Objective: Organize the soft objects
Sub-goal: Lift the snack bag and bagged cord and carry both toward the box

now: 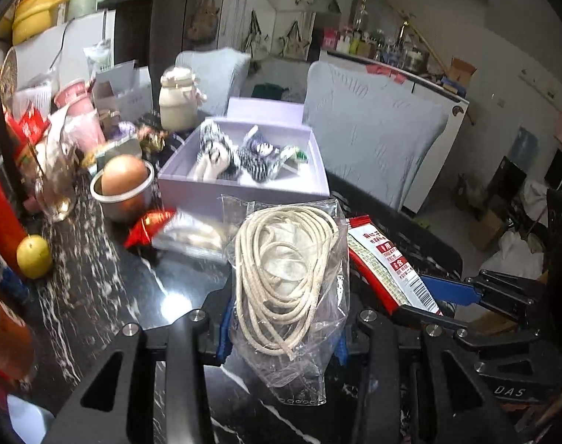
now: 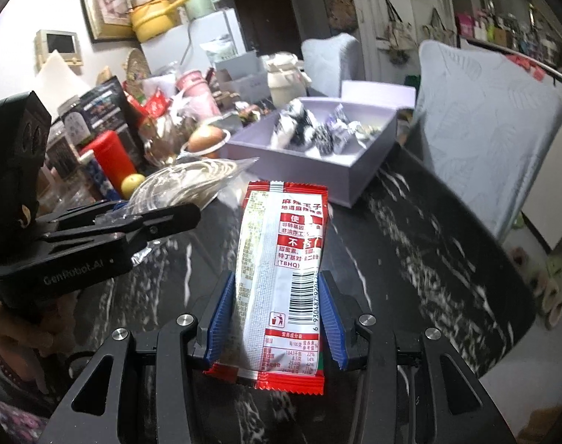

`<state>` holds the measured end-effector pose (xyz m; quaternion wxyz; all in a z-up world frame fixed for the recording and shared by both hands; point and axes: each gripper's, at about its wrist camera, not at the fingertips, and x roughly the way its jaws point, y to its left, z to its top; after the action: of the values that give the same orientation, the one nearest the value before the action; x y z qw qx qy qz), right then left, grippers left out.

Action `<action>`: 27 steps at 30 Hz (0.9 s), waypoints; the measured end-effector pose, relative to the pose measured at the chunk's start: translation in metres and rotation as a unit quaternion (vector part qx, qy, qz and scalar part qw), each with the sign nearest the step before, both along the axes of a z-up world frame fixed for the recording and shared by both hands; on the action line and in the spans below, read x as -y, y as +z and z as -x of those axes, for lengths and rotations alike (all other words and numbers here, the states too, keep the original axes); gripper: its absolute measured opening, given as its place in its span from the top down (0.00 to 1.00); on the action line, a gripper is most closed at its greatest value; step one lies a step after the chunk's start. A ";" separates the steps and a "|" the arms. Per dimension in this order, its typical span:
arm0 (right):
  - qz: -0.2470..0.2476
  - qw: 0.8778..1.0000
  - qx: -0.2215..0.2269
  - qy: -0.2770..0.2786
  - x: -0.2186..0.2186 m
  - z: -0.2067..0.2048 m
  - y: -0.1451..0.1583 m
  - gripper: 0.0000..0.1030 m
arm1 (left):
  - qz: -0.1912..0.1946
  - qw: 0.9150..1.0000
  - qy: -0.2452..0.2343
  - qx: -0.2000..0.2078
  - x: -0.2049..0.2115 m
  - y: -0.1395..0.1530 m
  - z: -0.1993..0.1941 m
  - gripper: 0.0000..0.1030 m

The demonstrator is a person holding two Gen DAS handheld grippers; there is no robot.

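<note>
- Currently, left gripper (image 1: 281, 327): blue pads closed on a clear bag of rope (image 1: 286, 281), held up off the dark marble table (image 1: 107, 296), short of the lilac box (image 1: 244, 185).
- Bag of rope: judged light and limp. The film looks slippery and crumples between the pads; the coiled cord inside gives the only firm bulk. Best taken across the coil, not by loose film alone.
- Right gripper (image 2: 271, 318): pads closed on the lower half of a red-and-white snack packet (image 2: 281, 266), which stands upright between them, clear of the table.
- Snack packet: judged light and semi-stiff, with a glossy wrapper liable to slide. A hold across the filled middle appears safer than one on the crimped end.
- Lilac box: open, already holding striped soft items (image 1: 240, 151); the likely destination for both.
</note>
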<state>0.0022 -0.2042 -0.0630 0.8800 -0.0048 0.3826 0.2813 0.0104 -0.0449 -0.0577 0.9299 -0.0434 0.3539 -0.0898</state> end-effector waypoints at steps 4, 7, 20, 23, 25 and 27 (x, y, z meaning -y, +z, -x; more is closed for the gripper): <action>-0.005 1.000 0.019 0.007 -0.003 -0.006 0.015 0.57 | 0.006 1.000 -0.002 0.022 -0.002 0.014 -0.005 0.61; -0.003 0.999 0.039 0.008 -0.003 -0.013 0.028 0.57 | 0.009 0.999 -0.006 0.036 -0.001 0.024 -0.011 0.61; -0.006 0.996 0.086 0.000 -0.001 -0.060 0.070 0.57 | 0.002 0.994 0.019 0.107 -0.010 0.070 -0.047 0.61; -0.007 0.995 0.100 -0.005 -0.002 -0.075 0.081 0.57 | 0.003 0.993 0.021 0.119 -0.013 0.078 -0.062 0.61; -0.009 0.994 0.105 -0.008 -0.003 -0.087 0.087 0.57 | 0.002 0.992 0.022 0.125 -0.013 0.082 -0.072 0.61; -0.009 0.994 0.108 -0.012 -0.004 -0.097 0.090 0.57 | 0.001 0.991 0.028 0.131 -0.015 0.085 -0.086 0.61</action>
<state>0.0987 -0.2003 0.0274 0.9197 -0.0224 0.2823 0.2721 0.0966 -0.0304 0.0276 0.9704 -0.0422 0.2275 -0.0693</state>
